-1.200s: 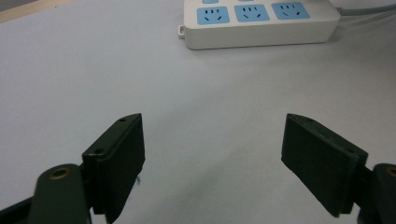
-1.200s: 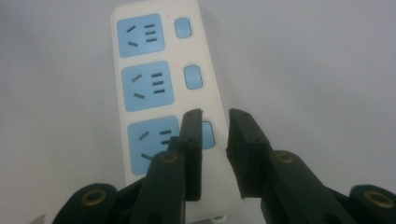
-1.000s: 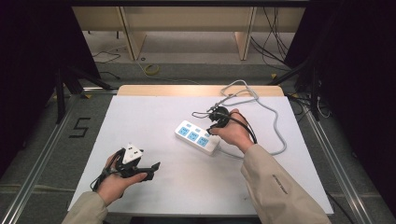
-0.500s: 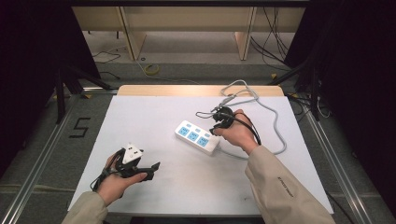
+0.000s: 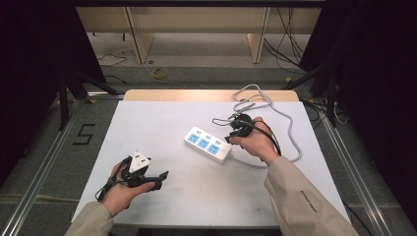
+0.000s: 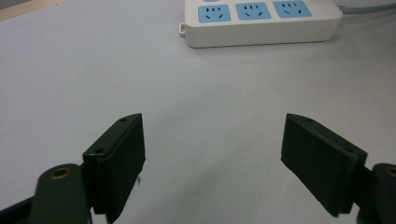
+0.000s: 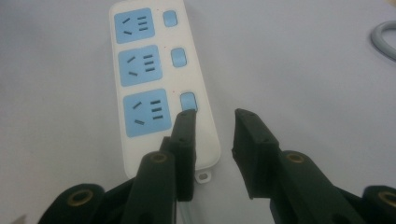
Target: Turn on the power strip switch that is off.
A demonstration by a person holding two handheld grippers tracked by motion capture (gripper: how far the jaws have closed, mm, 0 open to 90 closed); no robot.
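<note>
A white power strip (image 5: pixel 208 144) with three blue sockets lies right of the table's middle, and its grey cable (image 5: pixel 290 128) loops off toward the far right. My right gripper (image 5: pixel 235 129) hovers over the strip's cable end. In the right gripper view its jaws (image 7: pixel 215 116) stand apart with nothing between them; they have just been opening, and one fingertip (image 7: pixel 187 122) lies over the nearest switch of the strip (image 7: pixel 154 84). My left gripper (image 5: pixel 158 180) rests near the front left, wide open and empty (image 6: pixel 212 140), pointing at the strip (image 6: pixel 261 23).
The white tabletop (image 5: pixel 162 123) ends in a wooden strip (image 5: pixel 206 95) at the far side. A black "5" mark (image 5: pixel 83 133) is on the floor to the left. Metal rails run along both sides, and wooden shelving stands behind.
My right gripper has edged slightly to the right over the strip's end. The left hand has kept still.
</note>
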